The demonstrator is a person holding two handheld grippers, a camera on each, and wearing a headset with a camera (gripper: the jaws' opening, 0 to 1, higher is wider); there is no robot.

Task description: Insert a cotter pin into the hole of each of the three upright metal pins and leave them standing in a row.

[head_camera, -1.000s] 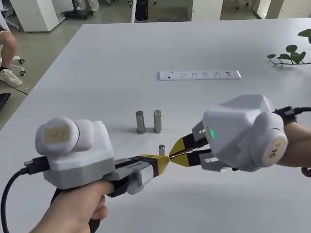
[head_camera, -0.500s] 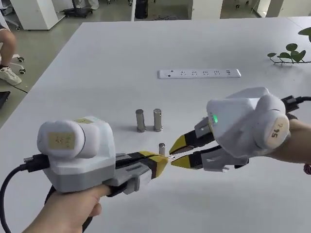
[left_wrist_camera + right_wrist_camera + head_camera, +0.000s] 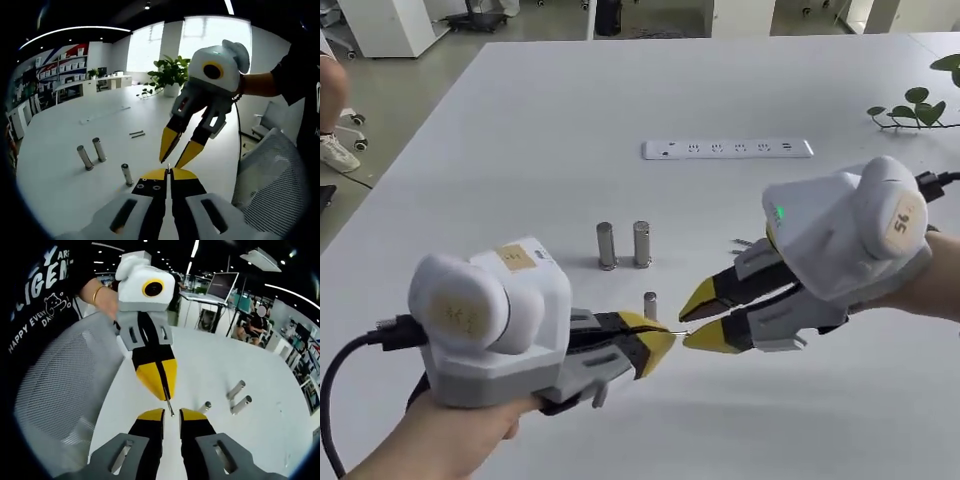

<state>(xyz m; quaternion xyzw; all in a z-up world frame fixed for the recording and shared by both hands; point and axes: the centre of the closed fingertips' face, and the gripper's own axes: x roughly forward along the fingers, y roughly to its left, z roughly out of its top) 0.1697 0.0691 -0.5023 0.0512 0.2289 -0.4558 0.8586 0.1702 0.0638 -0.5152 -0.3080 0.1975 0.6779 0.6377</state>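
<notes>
Nearest us, at the lower left of the head view, the left gripper (image 3: 665, 338) is clamped tight on a cotter pin (image 3: 169, 406), with a short thin tip poking past its yellow jaw ends. Just right of centre, the right gripper (image 3: 698, 320) faces it with jaws a narrow way apart. They straddle that tip but, as far as we can tell, do not pinch it.

This looks to us like a mid-air hand-over, and that is where it could go wrong. If the left lets go before the right has closed, the cotter pin drops to the table (image 3: 520, 120). So little wire is exposed that the right may catch only the very end, and the pin could twist or spring out. The jaw tips could also knock together.

Just behind them stands the near pin (image 3: 650, 304), and a careless sweep would topple it.

The left gripper lies low and points right across the frame. The right gripper comes in from the right edge, nose tilted down and left, and both are above the table.

Farther up, at centre, the far pins (image 3: 624, 245) stand upright side by side. The spare cotter pins (image 3: 740, 243) lie to their right.
</notes>
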